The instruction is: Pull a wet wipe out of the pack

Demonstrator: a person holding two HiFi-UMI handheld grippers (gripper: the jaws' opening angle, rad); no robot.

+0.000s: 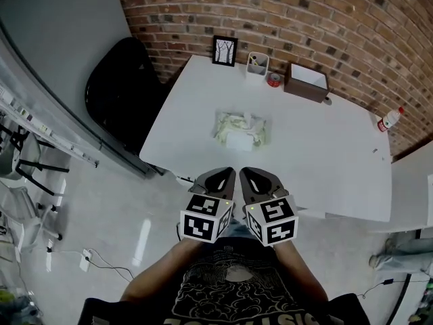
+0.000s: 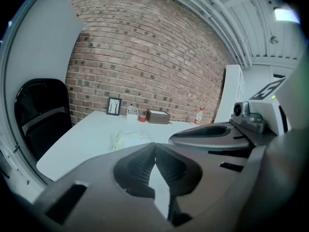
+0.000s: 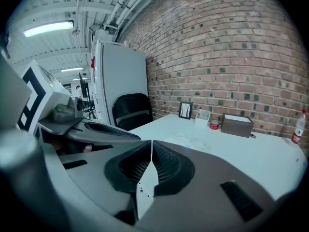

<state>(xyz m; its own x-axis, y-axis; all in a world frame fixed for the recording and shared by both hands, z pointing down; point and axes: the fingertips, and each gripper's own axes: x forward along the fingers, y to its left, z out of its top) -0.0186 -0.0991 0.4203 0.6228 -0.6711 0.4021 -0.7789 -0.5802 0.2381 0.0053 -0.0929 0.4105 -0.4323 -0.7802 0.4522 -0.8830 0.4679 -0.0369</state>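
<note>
The wet wipe pack (image 1: 242, 130) lies in the middle of the white table (image 1: 325, 161), greenish, with a white wipe sticking up from its top. The left gripper view shows the pack (image 2: 129, 138) just beyond the jaw tips, and in the right gripper view it (image 3: 190, 140) is faint. Both grippers hang side by side over the table's near edge, short of the pack. My left gripper (image 1: 227, 175) (image 2: 155, 144) is shut with nothing in it. My right gripper (image 1: 246, 175) (image 3: 151, 142) is shut and empty too.
Along the table's far edge by the brick wall stand a framed picture (image 1: 224, 51), a clear cup (image 1: 258, 65), a small red item (image 1: 274, 80) and a brown box (image 1: 306, 81). A bottle (image 1: 390, 119) stands at the right corner. A black chair (image 1: 122, 90) sits left of the table.
</note>
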